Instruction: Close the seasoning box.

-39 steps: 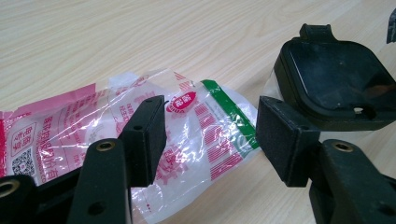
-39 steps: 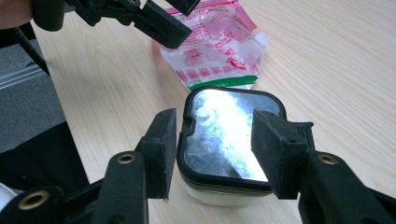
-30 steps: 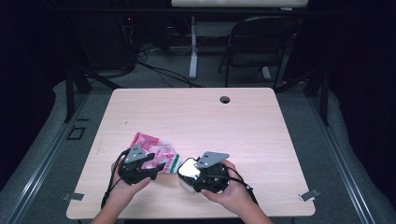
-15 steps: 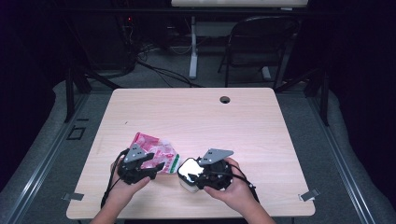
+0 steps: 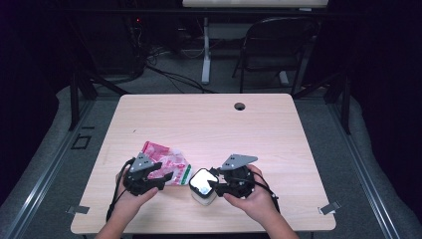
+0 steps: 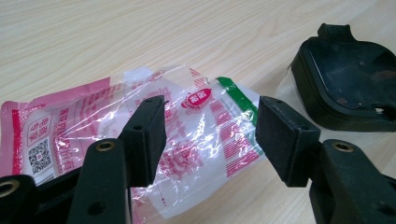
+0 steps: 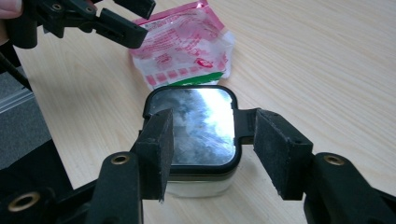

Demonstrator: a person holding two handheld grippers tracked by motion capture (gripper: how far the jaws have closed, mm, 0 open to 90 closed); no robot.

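Left tool point(image 5: 158, 180) hovering with jaws apart just over the near edge of the crumpled pink-and-clear packet point(image 5: 166, 163), nothing clamped; in the left gripper view, packet point(image 6: 140, 126) spread beyond and beneath both pads, long axis running across the jaw gap rather than along it. Right tool point(image 5: 215, 186) likewise wide apart, pads flanking the black-lidded square container point(image 5: 202, 185) without visibly pressing; in the right gripper view, lid point(image 7: 196, 126) straight ahead between the jaws, clip tab toward the right pad. Container just beside the packet's green-striped corner, possibly touching, both near the front of the worktop point(image 5: 278, 144). Packet nearer the left hand, container nearer the right. Probably a short forward-and-down reach for either grip, no sideways shift.
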